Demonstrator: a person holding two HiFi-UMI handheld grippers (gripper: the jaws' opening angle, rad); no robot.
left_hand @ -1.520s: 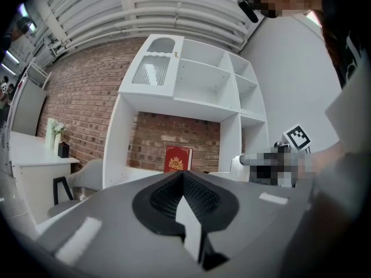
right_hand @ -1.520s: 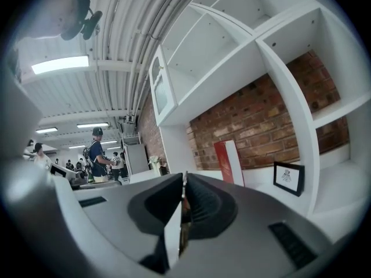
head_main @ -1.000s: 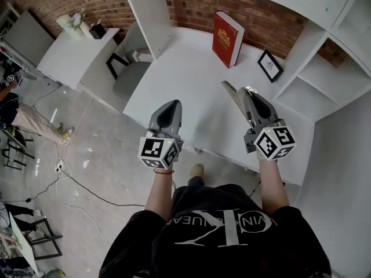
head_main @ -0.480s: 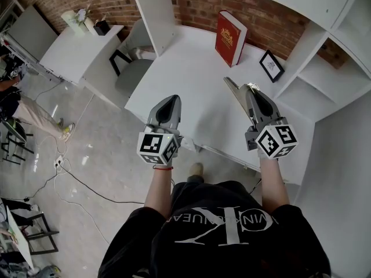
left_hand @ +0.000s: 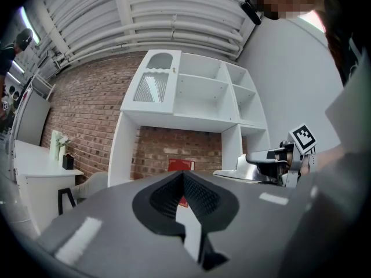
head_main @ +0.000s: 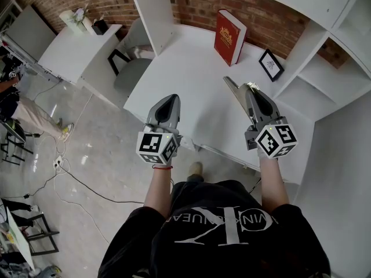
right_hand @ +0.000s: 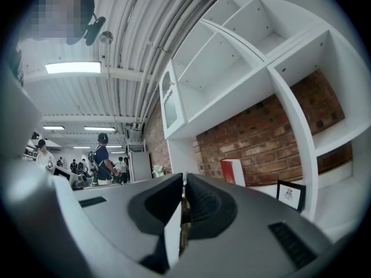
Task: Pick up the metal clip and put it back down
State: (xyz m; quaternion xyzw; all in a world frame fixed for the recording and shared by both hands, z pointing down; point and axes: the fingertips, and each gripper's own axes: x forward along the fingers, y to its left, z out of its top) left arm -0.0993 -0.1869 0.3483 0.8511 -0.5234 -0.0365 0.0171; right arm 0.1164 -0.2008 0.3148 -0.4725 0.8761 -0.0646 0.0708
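Right gripper (head_main: 251, 90): jaws clenched on the shiny flat metal clip (head_main: 234, 92), held over the white desk (head_main: 185, 62) and apparently clear of its surface. The clip's long axis runs forward out of the jaws, away from the person. Left gripper (head_main: 168, 101): jaws closed on nothing, well apart from the clip. Judged next move: lower the clip straight down with the right gripper.

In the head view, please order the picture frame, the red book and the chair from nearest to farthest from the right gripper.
1. Frame, just beyond the right gripper, slightly to its right.
2. Book, standing at the back of the desk.
3. Chair, far left, beside the desk.
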